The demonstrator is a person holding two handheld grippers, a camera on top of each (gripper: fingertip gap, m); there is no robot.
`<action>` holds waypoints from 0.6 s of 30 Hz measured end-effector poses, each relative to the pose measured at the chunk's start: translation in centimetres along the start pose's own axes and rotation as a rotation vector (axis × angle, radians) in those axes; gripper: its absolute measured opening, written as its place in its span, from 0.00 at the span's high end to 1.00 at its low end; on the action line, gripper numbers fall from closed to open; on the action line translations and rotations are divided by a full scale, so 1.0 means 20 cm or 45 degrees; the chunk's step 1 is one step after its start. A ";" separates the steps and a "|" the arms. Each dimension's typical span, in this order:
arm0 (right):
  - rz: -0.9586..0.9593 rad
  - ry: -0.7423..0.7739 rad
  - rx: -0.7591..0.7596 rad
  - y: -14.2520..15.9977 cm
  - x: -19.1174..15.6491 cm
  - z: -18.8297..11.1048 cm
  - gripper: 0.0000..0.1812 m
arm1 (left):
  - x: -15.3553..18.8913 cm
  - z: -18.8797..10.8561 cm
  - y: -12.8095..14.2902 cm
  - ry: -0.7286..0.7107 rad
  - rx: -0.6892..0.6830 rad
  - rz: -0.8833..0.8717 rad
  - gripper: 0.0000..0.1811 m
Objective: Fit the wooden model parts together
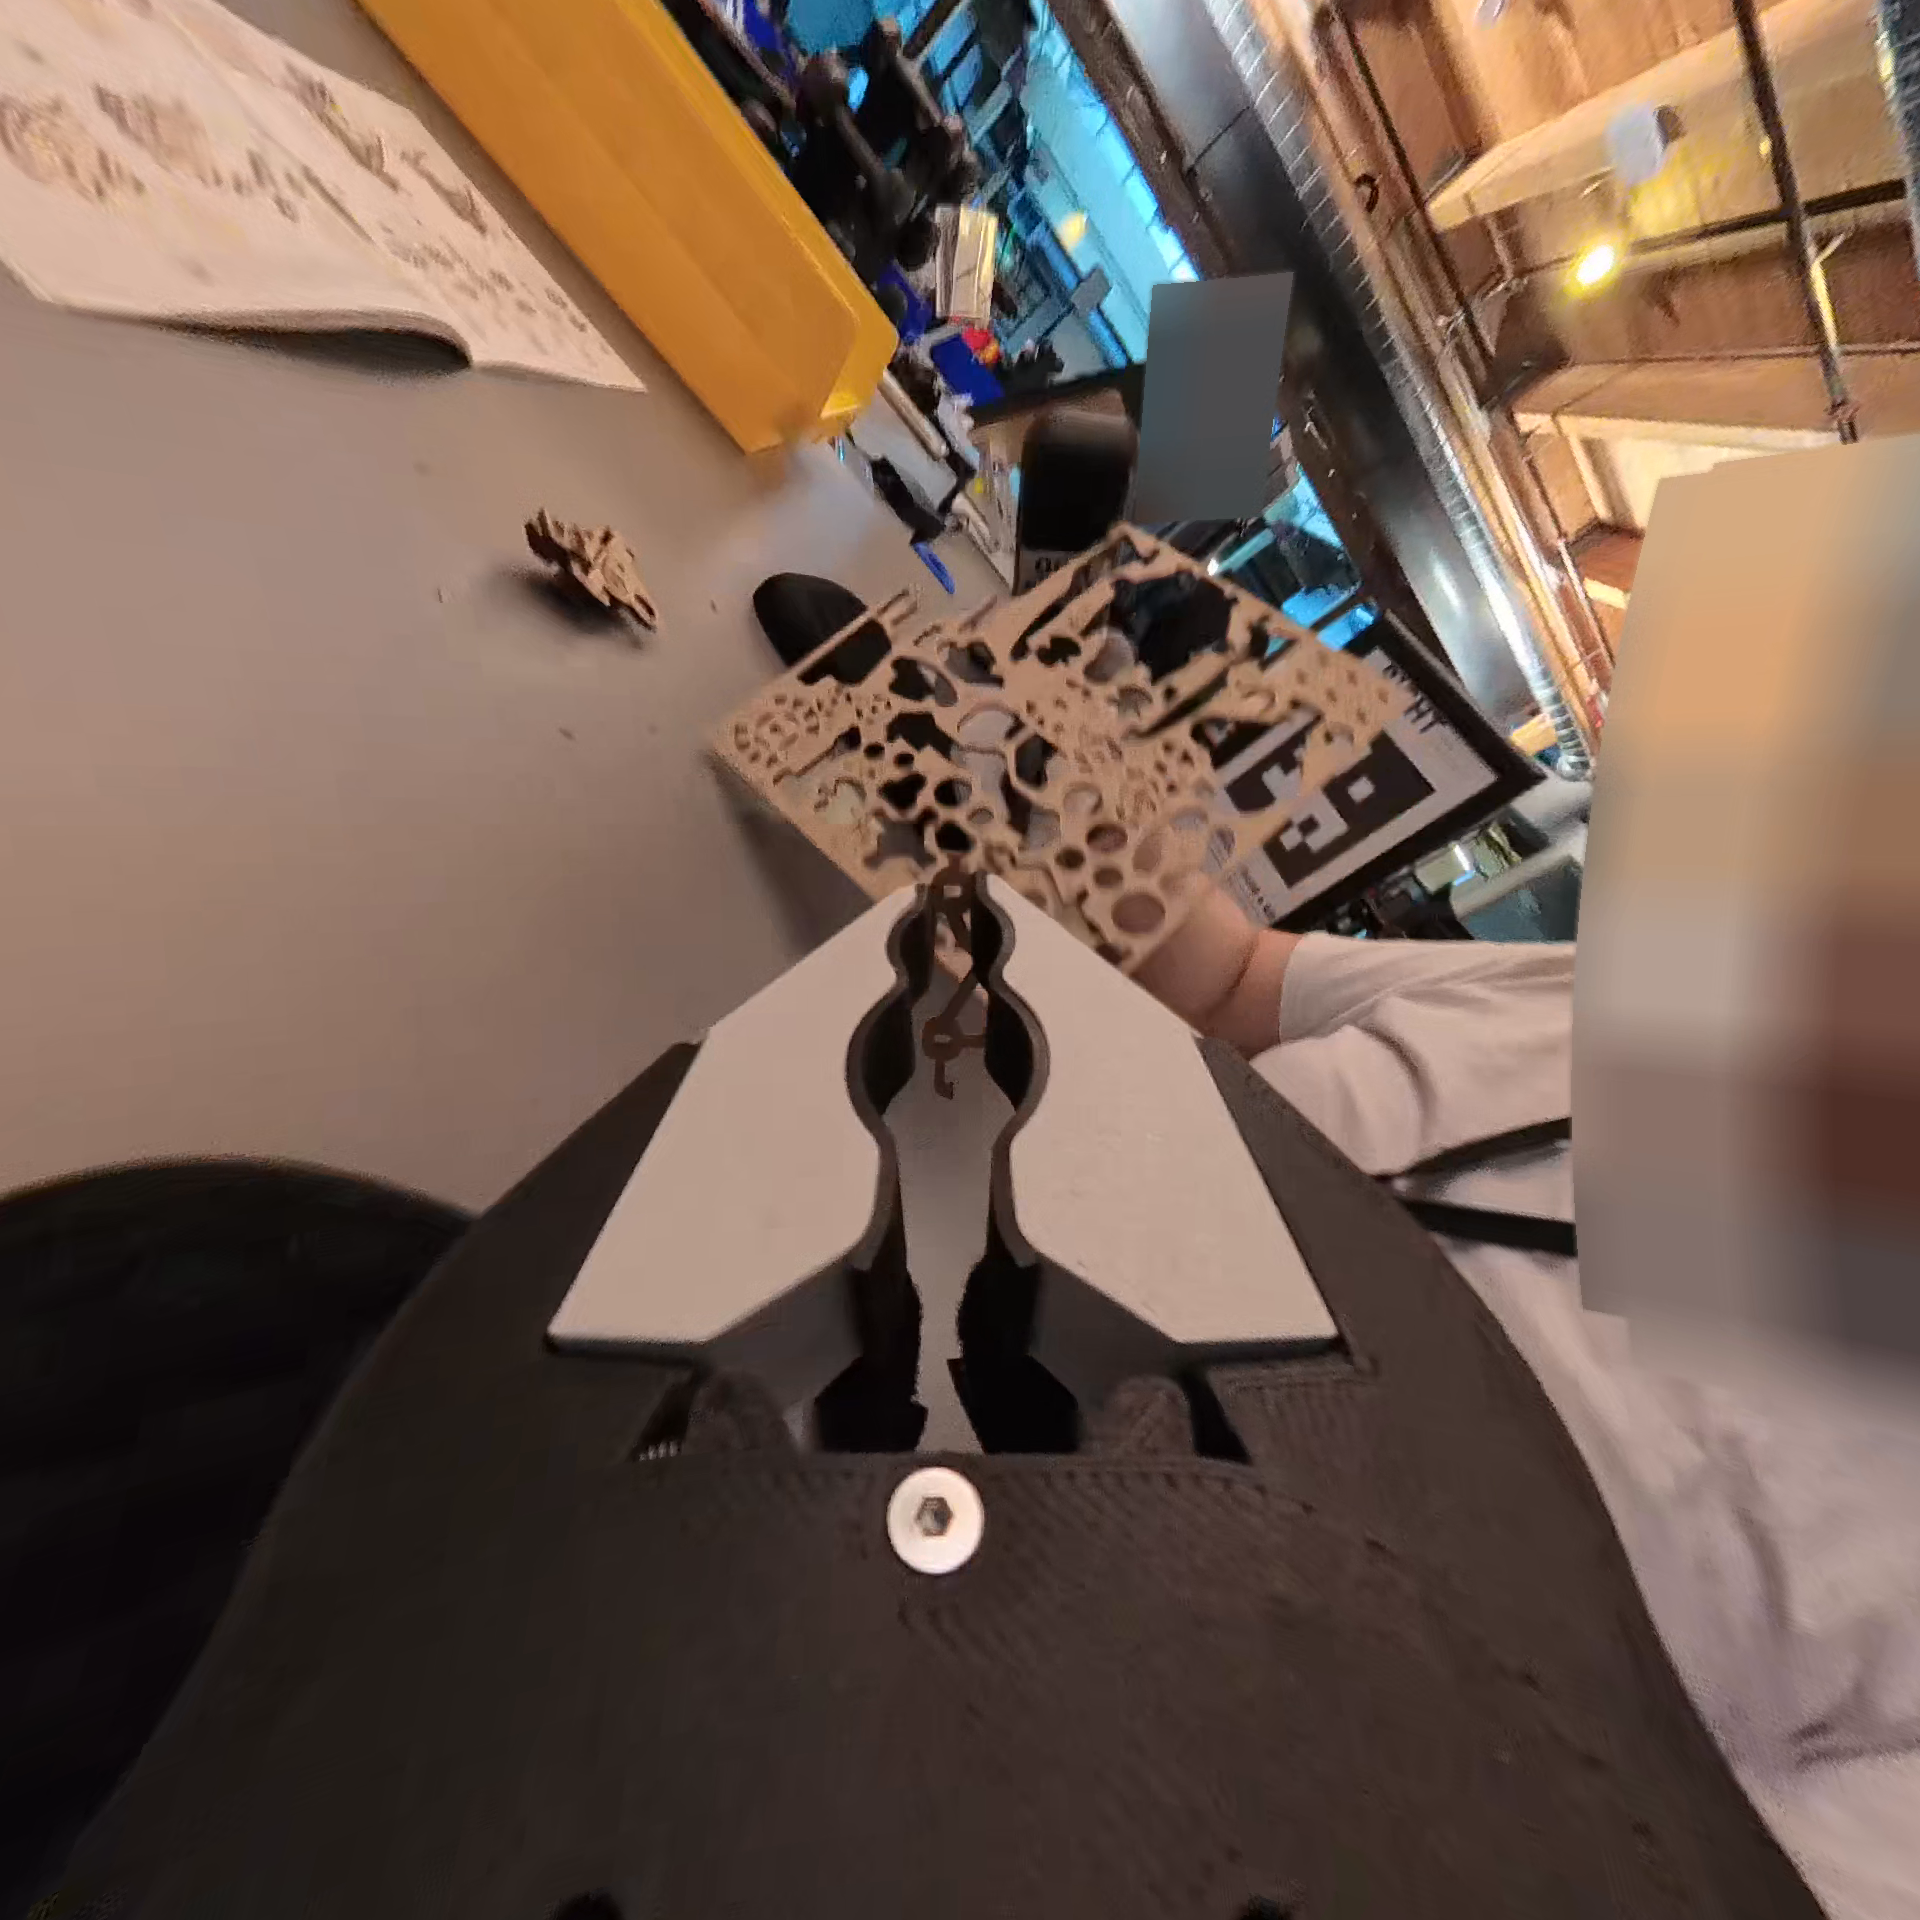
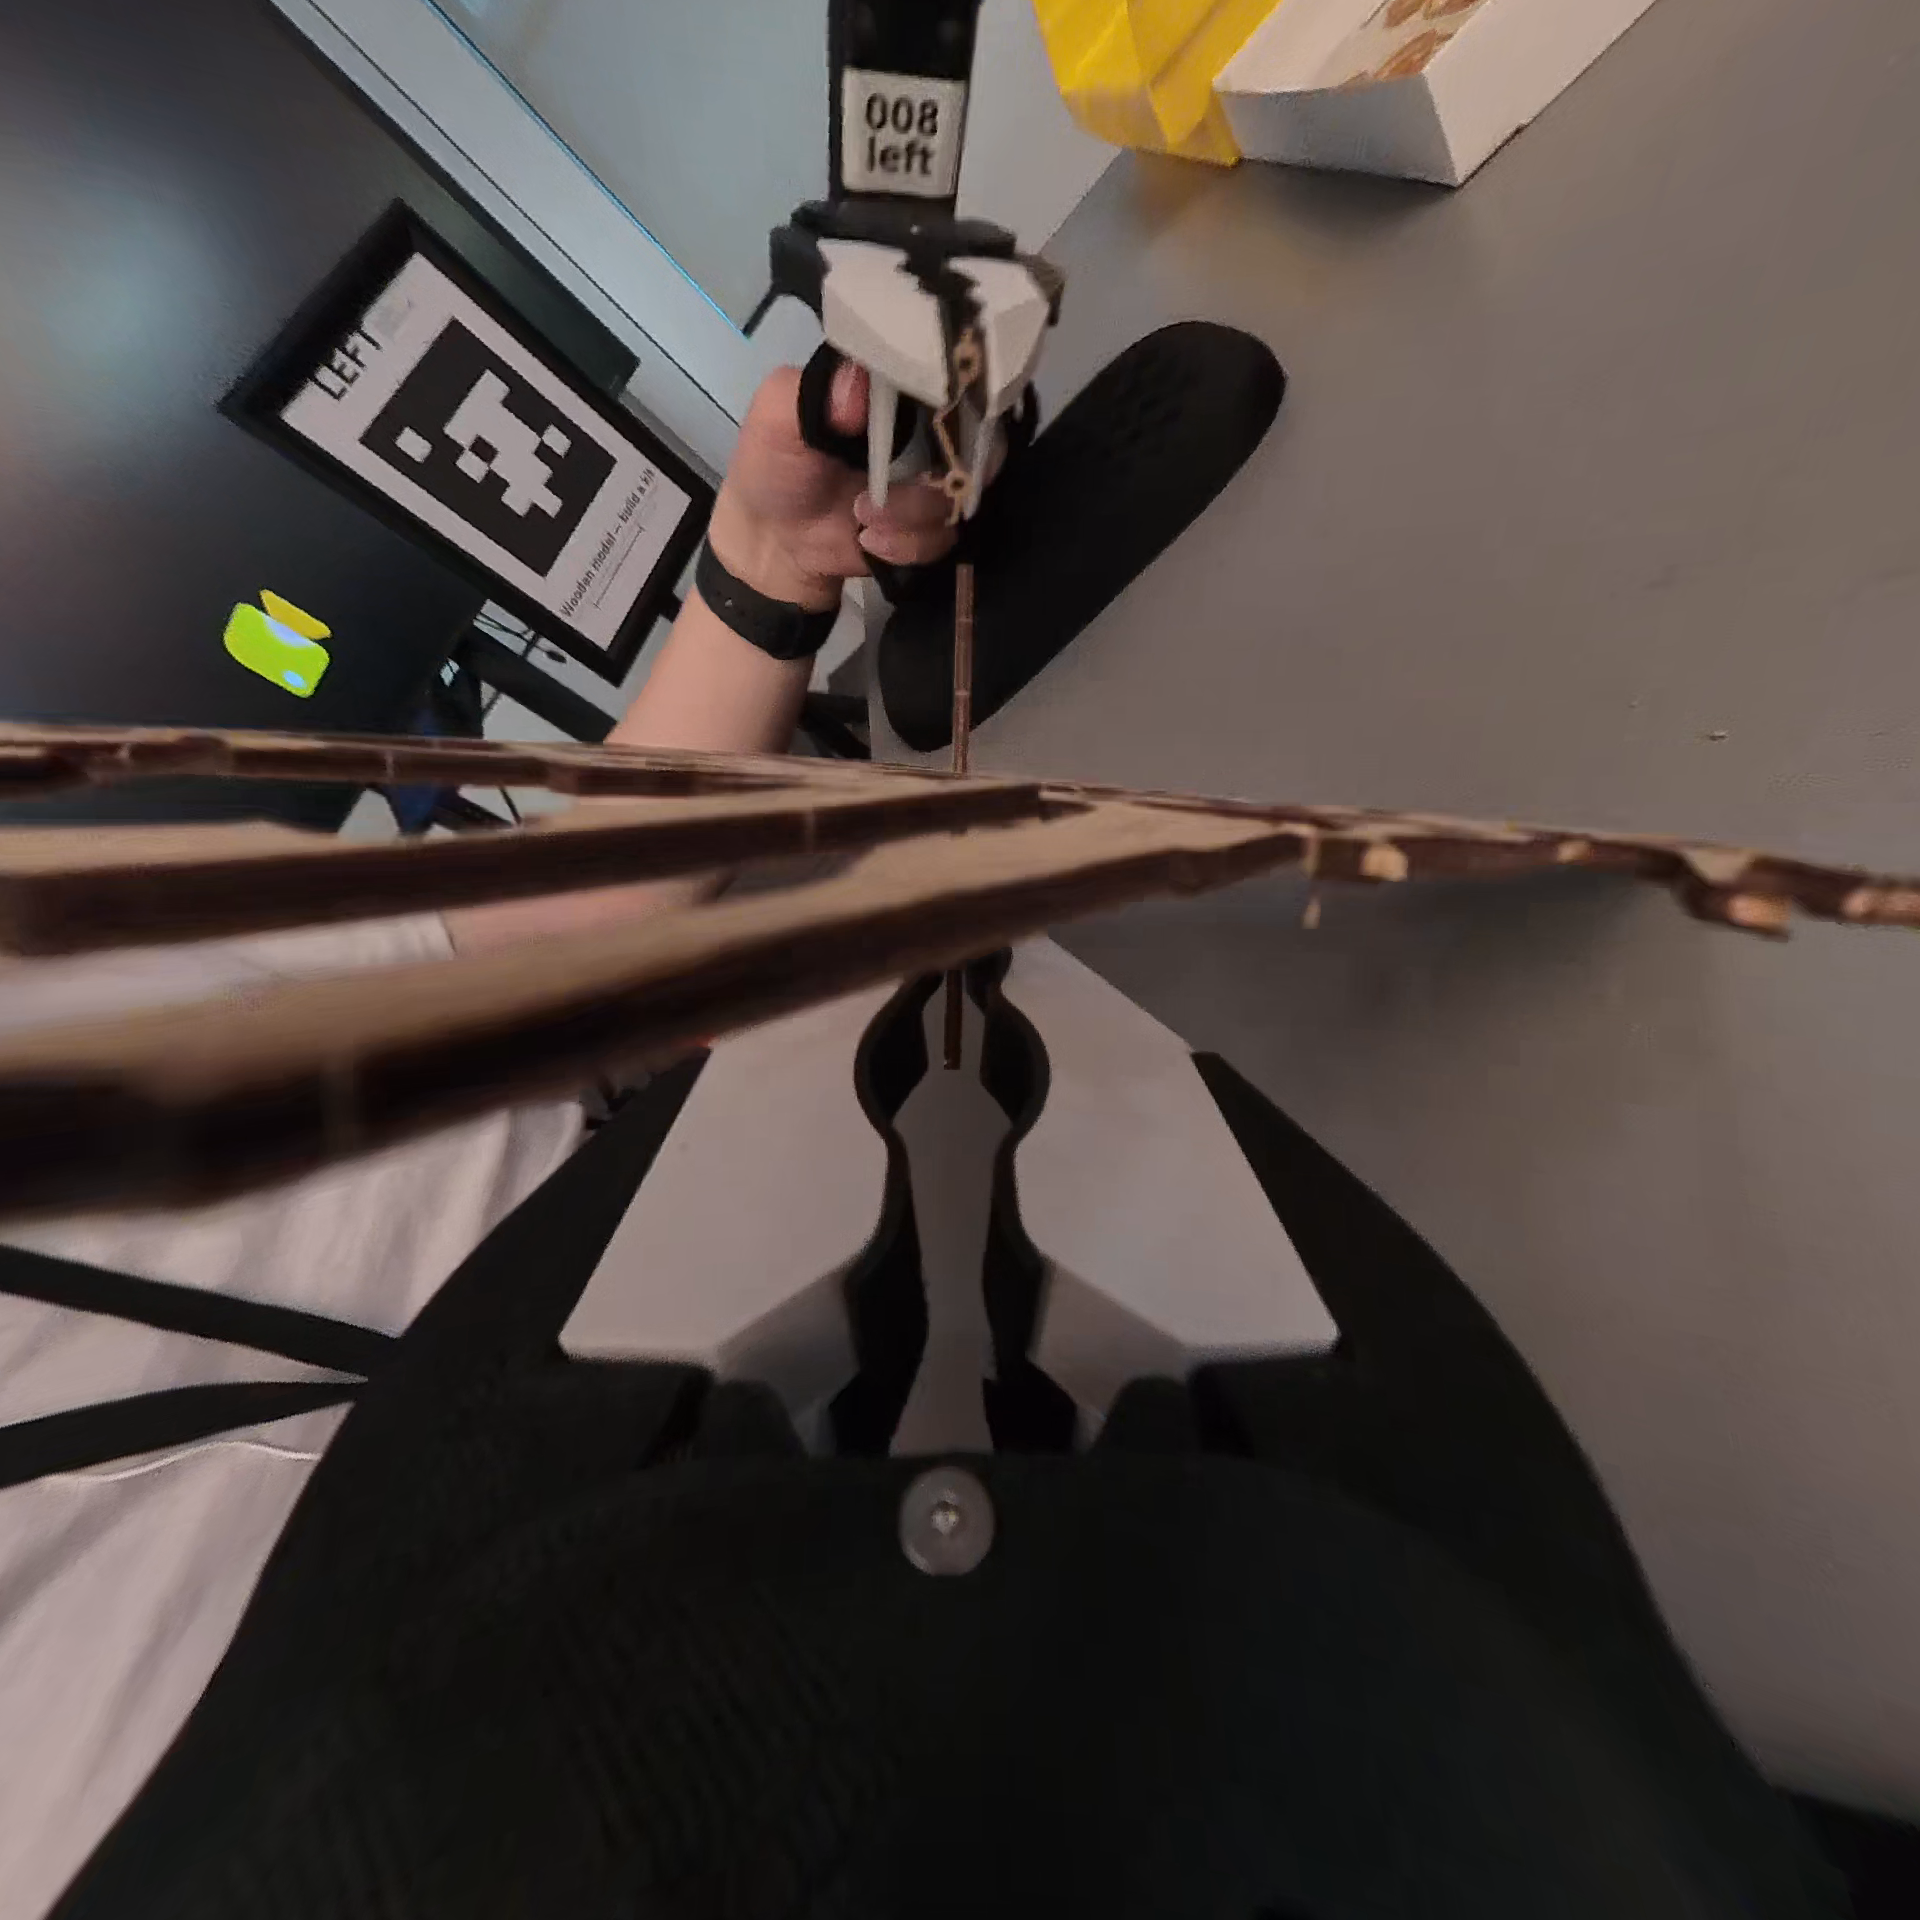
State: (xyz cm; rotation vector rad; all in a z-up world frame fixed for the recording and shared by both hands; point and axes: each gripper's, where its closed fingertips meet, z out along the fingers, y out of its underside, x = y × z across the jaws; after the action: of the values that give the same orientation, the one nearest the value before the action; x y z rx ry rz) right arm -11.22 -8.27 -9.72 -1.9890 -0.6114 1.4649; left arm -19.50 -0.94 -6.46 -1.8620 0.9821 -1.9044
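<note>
The left claw [image 1: 951, 904] is pressed together on a small, thin wooden piece [image 1: 948, 997] with a spindly, hooked outline, which lies pinched between the pale fingers [image 1: 790, 1122]. Just past its tips hangs a flat wooden parts sheet [image 1: 1049, 758], full of punched-out holes and tilted in the air above the grey tabletop [image 1: 312, 831].

From the other side, the right claw [image 2: 951, 971] is clamped on that same sheet [image 2: 623, 862], seen edge-on, with a thin wooden strip [image 2: 963, 665] running straight out from between its fingers. The left claw [image 2: 961, 436] shows beyond, gripped by a hand [image 2: 800, 488] wearing a dark wristband.

A small cluster of assembled wooden parts [image 1: 592, 566] rests on the tabletop, well apart from both claws, near an open instruction booklet [image 1: 260, 197] and a yellow bin [image 1: 665, 197].
</note>
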 end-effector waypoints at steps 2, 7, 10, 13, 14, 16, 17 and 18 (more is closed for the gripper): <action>0.057 -0.009 0.019 -0.02 0.02 -0.01 1.00 | 0.02 0.00 0.07 0.041 -0.102 -0.106 0.97; 0.092 0.033 -0.054 0.00 0.06 0.03 1.00 | -0.13 0.12 0.16 -0.128 -0.334 -0.217 0.97; 0.097 0.053 -0.044 0.00 0.07 0.03 1.00 | -0.26 0.16 0.14 -0.268 -0.437 -0.189 0.97; 0.121 0.056 -0.033 0.00 0.07 0.02 1.00 | -0.35 0.20 0.13 -0.355 -0.524 -0.183 0.97; 0.126 0.054 -0.031 0.00 0.08 0.02 1.00 | -0.38 0.20 0.13 -0.394 -0.551 -0.165 0.94; 0.128 0.056 -0.032 0.00 0.08 0.02 1.00 | -0.40 0.21 0.10 -0.448 -0.559 -0.108 0.80; 0.128 0.064 -0.035 0.00 0.08 0.02 1.00 | -0.40 0.20 0.08 -0.479 -0.535 -0.066 0.74; 0.128 0.075 -0.037 0.00 0.08 0.02 1.00 | -0.40 0.17 0.04 -0.538 -0.496 -0.001 0.73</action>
State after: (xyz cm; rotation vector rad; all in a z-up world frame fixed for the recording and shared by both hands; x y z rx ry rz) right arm -11.09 -7.08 -10.94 -2.1050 -0.5168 1.4578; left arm -15.49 2.78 -13.33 -2.3450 1.2594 -1.2936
